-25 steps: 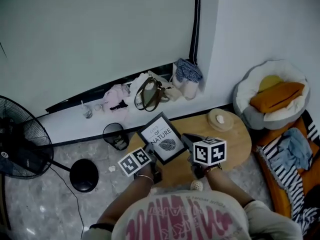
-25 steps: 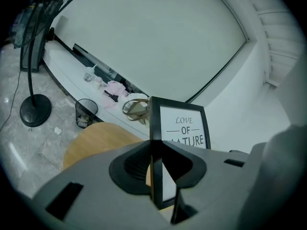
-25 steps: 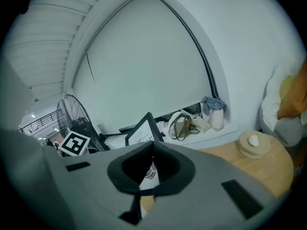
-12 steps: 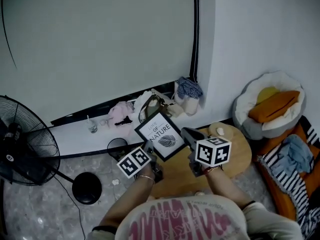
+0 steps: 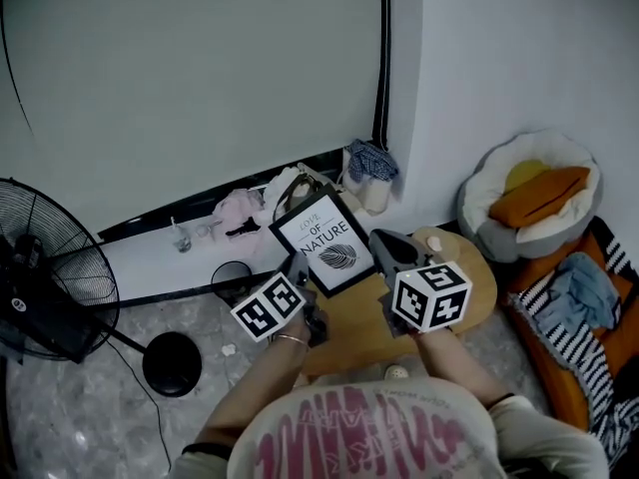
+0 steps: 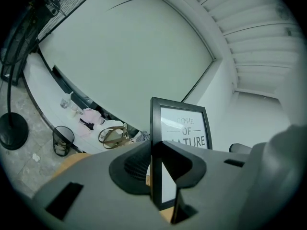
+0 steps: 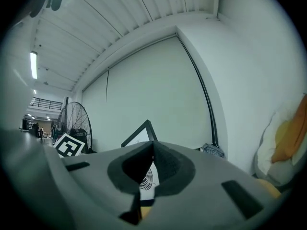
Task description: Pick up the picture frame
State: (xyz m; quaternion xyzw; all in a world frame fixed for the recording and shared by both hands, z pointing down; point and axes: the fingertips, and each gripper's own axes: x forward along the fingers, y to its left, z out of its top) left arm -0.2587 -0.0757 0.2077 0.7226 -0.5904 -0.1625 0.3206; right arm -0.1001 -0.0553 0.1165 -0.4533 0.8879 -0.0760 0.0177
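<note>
Holding the picture frame [image 5: 324,242] clear above the round table [image 5: 469,287], the left gripper [image 5: 299,269] clamps its 7 o'clock edge and the right gripper [image 5: 382,250] clamps its 3 o'clock corner. The pick-up looks complete, and next it needs a steady, matched hold. At 8 o'clock of the frame a mesh bin [image 5: 230,279] holds unclear scraps. At 3 o'clock a pet bed [image 5: 491,180] holds an orange cushion [image 5: 539,196].

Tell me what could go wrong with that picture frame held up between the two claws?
The left gripper and right gripper each pinch only a thin edge of the picture frame; a slip could drop it onto the wooden table below. If the hands twist unevenly, the frame could be wrenched loose.
</note>
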